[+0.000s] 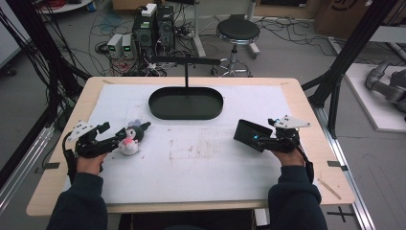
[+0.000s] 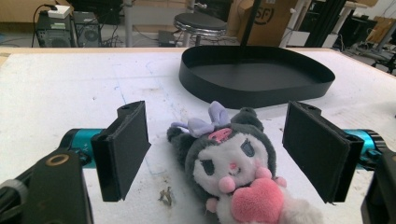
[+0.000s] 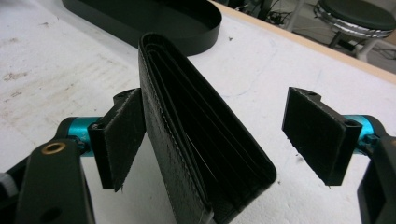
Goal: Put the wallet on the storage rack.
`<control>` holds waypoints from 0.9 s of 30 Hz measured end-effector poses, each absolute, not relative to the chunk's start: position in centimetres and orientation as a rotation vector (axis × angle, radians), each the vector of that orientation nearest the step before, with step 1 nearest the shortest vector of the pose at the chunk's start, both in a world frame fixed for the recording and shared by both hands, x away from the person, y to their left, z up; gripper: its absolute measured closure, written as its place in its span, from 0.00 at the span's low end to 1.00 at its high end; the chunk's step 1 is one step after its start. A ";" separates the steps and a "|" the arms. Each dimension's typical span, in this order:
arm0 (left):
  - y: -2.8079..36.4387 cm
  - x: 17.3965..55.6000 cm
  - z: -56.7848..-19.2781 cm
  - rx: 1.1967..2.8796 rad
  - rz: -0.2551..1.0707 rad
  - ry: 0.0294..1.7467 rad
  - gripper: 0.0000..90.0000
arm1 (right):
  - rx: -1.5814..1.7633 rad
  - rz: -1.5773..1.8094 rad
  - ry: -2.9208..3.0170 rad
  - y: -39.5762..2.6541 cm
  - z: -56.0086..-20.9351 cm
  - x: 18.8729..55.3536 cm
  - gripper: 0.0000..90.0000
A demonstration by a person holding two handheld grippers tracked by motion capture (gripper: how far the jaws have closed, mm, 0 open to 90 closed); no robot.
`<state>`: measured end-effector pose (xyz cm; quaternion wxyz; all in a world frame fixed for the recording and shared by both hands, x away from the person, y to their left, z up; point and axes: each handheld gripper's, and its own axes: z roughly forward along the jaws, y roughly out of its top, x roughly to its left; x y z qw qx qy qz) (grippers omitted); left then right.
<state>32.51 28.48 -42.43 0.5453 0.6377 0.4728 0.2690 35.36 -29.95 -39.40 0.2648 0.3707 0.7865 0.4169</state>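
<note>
Wallet (image 3: 205,140) between wide right claw (image 3: 224,135) jaws.

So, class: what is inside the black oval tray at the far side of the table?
The black oval tray holds nothing loose on the floor that shows; a thin black post rises from its middle. Its near wall hides a strip of the floor just behind it.

Even, soft overhead light; the white table mat (image 1: 191,158) is bright, shadows faint, and the high view slightly soft.
</note>
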 end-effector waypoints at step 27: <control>28.6 32.7 -42.5 1.510 0.646 1.110 0.25 | 1.153 1.281 2.167 -26.9 -37.8 38.0 0.85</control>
